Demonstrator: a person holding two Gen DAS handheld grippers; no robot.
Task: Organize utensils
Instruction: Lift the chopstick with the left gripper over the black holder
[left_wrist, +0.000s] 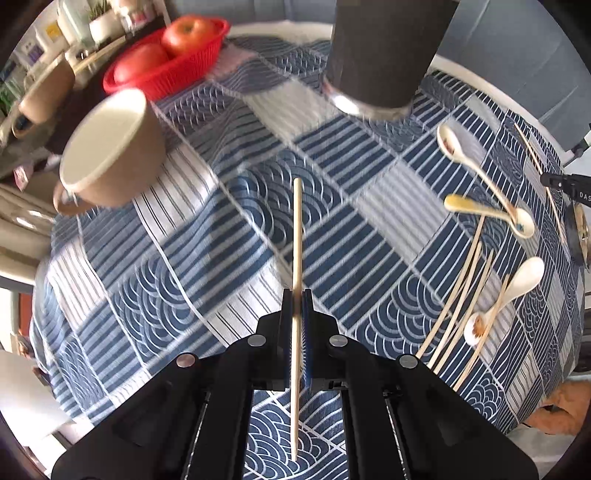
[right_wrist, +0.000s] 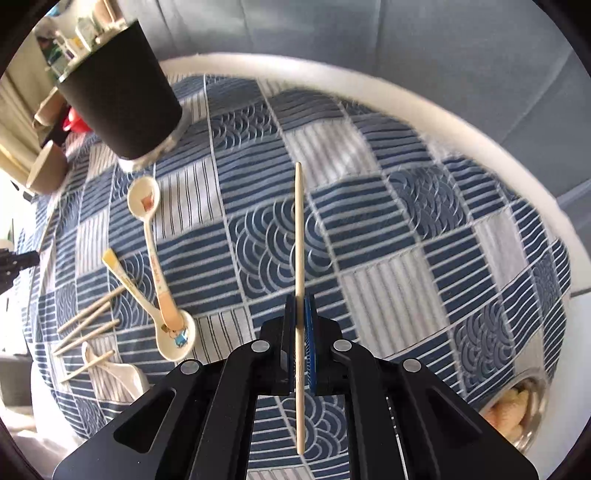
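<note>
Left gripper (left_wrist: 296, 295), jaws closed on a wooden chopstick (left_wrist: 296, 229) that crosses the pads and projects beyond them on both sides, above the blue patterned tablecloth (left_wrist: 369, 229). Right gripper (right_wrist: 300, 299), jaws likewise clamped on a second chopstick (right_wrist: 300, 229), held the same way. On the surface: loose chopsticks (right_wrist: 88, 317) and ceramic spoons (right_wrist: 155, 236), near a dark cylindrical holder (right_wrist: 122, 92).

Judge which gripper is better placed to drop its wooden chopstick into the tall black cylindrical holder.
Probably the left gripper: the tall black cylindrical holder looms nearer ahead of its wooden chopstick; in the right view the holder sits off left.
</note>
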